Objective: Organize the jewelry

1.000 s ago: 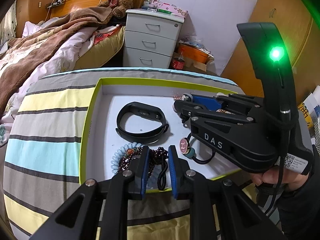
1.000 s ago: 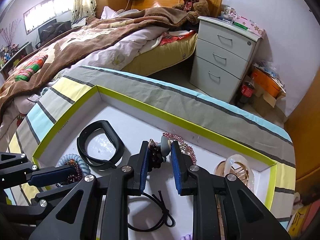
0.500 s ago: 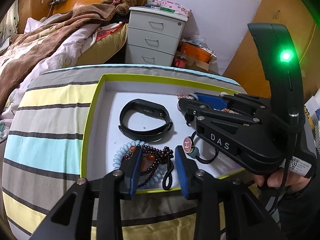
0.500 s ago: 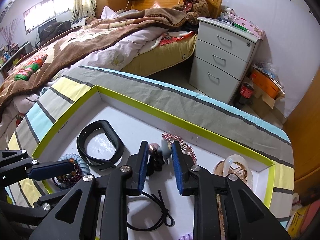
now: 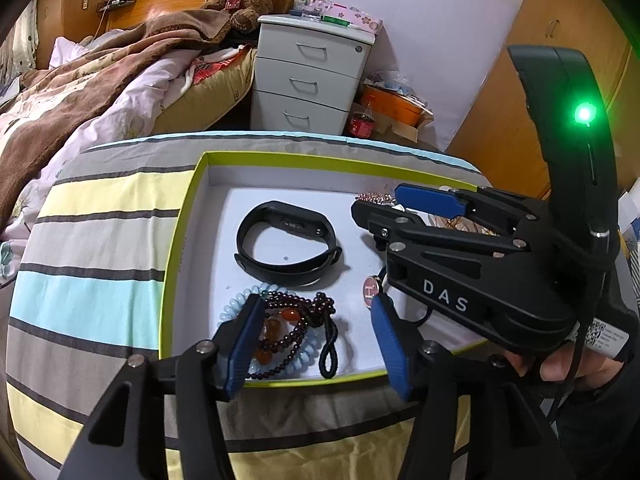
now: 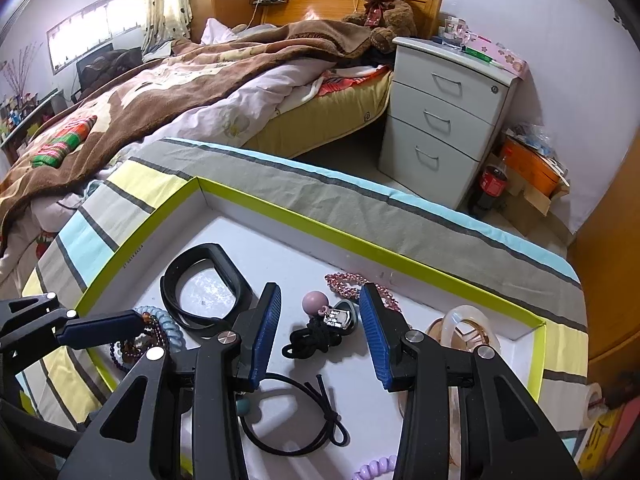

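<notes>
**Both Grippers Released Over Jewelry Tray**

Since the earlier frames, both pairs of jaws have been opening, and the items formerly pinched are now seen lying free between the pads.

Left gripper point(image 5: 316, 338): released. Its blue pads stand apart over the dark red bead bracelet point(image 5: 298, 320), which rests on the pale blue coil hair tie point(image 5: 234, 312) at the 6 o'clock edge of the tray floor. No pad contact with the beads is observed.

Right gripper point(image 6: 318, 332): released. A black cord hair tie with pink bead and metal charm point(image 6: 320, 322) lies on the tray floor between its pads, untouched by either pad.

The green-rimmed white tray point(image 5: 182, 240) is set on a striped cloth point(image 5: 88, 240). A black fitness band point(image 5: 286, 250) is noted near the tray centre, at 12 o'clock from the bead bracelet. A pink bead bracelet point(image 6: 352, 284) lies just beyond the right pads, at 12 o'clock. A black elastic loop point(image 6: 296, 420) is found at 6 o'clock beneath the right gripper. A translucent bangle point(image 6: 466, 326) sits at 3 o'clock in the right wrist view. A hand point(image 5: 552, 364) is seen gripping the right tool's handle.
</notes>
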Motion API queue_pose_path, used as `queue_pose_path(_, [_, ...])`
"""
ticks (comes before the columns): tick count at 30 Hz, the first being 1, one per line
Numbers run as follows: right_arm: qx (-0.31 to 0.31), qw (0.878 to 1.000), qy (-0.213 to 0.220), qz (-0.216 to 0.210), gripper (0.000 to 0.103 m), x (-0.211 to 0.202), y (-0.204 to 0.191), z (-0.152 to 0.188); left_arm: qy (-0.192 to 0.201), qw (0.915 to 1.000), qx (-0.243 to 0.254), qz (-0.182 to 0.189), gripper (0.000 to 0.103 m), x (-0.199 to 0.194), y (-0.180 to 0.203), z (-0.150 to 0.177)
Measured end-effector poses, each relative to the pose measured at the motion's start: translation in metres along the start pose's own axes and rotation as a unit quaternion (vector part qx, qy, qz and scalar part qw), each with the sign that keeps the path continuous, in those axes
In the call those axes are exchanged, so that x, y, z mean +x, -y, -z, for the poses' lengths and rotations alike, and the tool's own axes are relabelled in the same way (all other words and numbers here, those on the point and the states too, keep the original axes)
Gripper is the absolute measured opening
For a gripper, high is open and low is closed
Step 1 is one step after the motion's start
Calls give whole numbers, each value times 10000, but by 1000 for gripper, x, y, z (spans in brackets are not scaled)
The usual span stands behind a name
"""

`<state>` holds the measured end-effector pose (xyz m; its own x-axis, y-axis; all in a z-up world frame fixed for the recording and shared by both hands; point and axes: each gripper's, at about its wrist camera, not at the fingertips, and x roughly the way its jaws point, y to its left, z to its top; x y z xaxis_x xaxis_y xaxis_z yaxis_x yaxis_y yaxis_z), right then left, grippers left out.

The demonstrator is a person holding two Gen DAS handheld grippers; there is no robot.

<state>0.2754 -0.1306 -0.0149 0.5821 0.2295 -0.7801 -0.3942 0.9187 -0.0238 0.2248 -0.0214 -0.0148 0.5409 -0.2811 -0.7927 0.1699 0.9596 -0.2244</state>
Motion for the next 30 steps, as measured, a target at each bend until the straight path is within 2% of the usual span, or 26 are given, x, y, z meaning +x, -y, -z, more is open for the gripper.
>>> queue_pose_path(5, [83, 9999, 71, 15, 43, -8, 3, 2, 45, 9999, -9, -91, 69, -4, 1, -1])
queue_pose_path(8, [160, 9998, 108, 5, 57, -13, 5, 3, 92, 9997, -20, -224, 71, -7, 2, -1])
queue_pose_path(17, [459, 9984, 255, 219, 57, -35, 13, 10, 187, 9982, -37, -567, 77, -19, 4, 2])
queue_pose_path(24, [749, 9946, 550, 469, 57, -69, 13, 24, 405, 9959, -53, -804, 78, -37, 7, 5])
queue_pose_path(30, [1034, 9900, 811, 504, 57, -103, 8, 44, 727, 9928, -16, -949, 78, -63, 14, 14])
